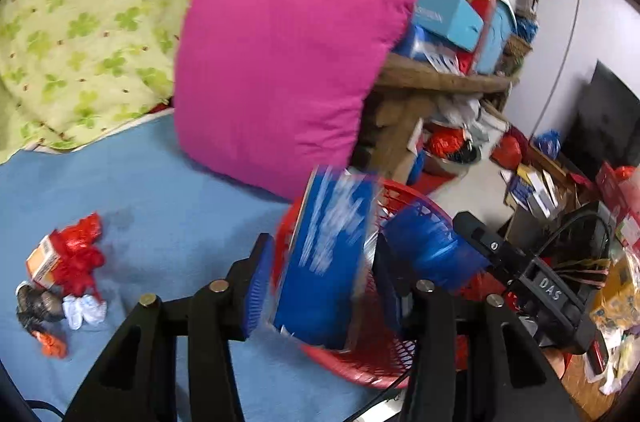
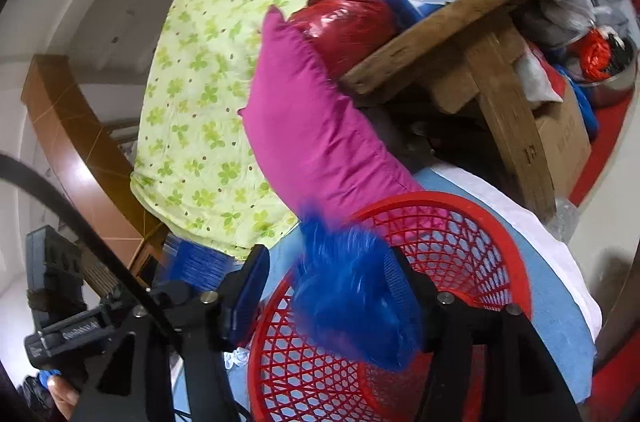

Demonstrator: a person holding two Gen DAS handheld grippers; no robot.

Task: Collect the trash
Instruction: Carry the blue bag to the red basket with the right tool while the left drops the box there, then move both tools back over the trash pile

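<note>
- On my far left, a trash pile (image 1: 60, 274) lies on the blue bed (image 1: 160, 206): red wrapper, small box, white scraps.
- My left gripper (image 1: 320, 286) stands apart around a blurred blue packet (image 1: 328, 262), just above the red basket (image 1: 372, 362); I cannot tell whether its pads touch it.
- My right gripper (image 2: 332, 294) is apart too, its pad by the basket rim, the packet passing between the fingers.
- A pink pillow (image 1: 280, 74) stands behind the basket.
</note>
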